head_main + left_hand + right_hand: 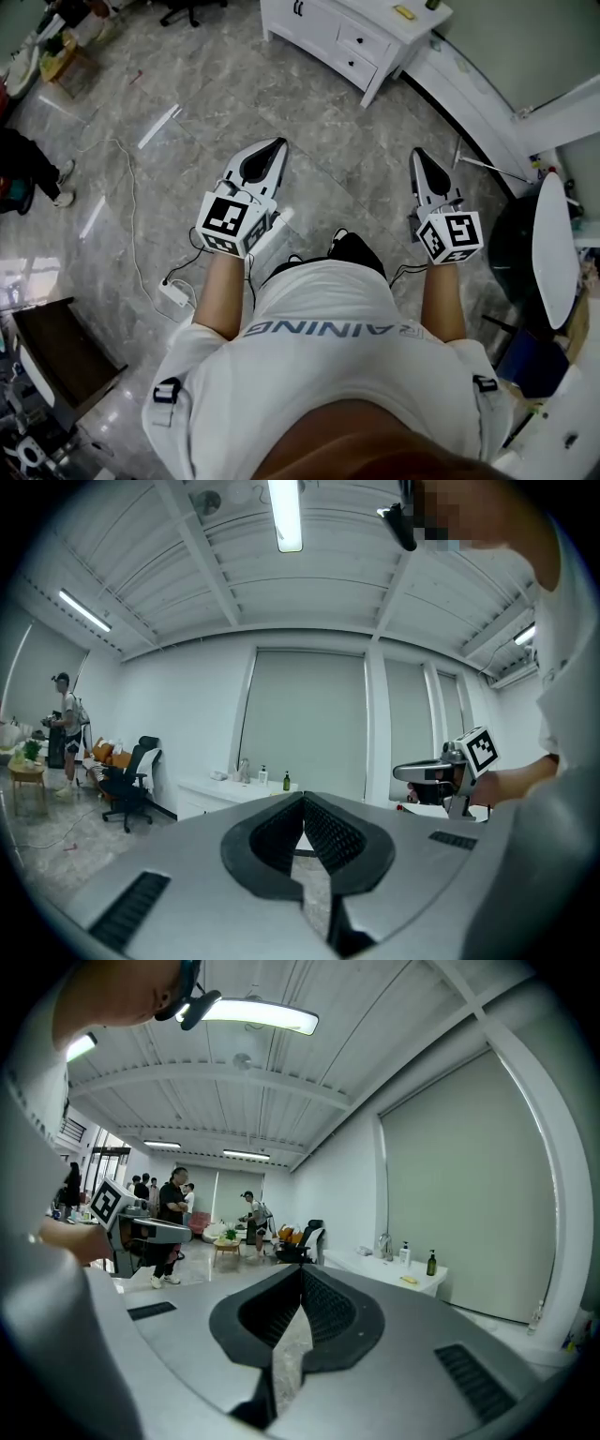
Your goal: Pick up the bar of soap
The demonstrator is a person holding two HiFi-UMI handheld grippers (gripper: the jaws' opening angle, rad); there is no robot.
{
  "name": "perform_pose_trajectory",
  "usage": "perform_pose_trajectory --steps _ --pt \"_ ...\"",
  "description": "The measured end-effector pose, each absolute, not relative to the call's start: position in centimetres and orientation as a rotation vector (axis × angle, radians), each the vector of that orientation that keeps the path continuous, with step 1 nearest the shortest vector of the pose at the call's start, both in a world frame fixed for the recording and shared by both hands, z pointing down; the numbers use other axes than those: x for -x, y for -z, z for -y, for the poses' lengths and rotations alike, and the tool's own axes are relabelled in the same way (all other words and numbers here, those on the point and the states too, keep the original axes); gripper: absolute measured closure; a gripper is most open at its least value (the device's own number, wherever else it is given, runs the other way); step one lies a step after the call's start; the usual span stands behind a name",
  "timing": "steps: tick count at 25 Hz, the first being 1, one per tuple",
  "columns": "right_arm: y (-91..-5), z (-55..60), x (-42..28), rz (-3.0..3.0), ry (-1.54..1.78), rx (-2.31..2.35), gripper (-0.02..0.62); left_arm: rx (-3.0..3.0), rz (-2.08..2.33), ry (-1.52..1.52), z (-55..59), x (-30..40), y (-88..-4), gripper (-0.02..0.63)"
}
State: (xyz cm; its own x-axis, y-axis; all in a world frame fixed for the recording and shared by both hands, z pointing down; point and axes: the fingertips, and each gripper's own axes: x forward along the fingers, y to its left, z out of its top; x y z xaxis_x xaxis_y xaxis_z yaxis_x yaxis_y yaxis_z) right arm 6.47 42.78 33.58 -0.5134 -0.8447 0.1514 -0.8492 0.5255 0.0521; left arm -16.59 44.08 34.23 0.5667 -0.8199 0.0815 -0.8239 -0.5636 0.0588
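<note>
Holding both tools out over the grey floor. Left gripper is pinching shut, tips meeting on nothing; right gripper likewise. Yellow bar of soap is lying on the white cabinet, well apart from both.

Left gripper left of right gripper, apart; cabinet ahead; power strip on floor behind left gripper.
</note>
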Motion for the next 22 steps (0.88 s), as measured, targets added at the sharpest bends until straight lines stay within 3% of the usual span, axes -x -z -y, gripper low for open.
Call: perform_pose_trajectory --steps 13,22 --pt "-35.9 -32.6 -5.7 2.65 -0.058 -1.402 0.581 -2.661 1.552 -0.129 -36.0 18.5 -33.8 0.606" --pt "-35.5 -22.0 -9.6 2.69 -0.09 -1.37 0.581 -2.639 1.549 -0.14 -26.3 13.5 -33.5 0.606"
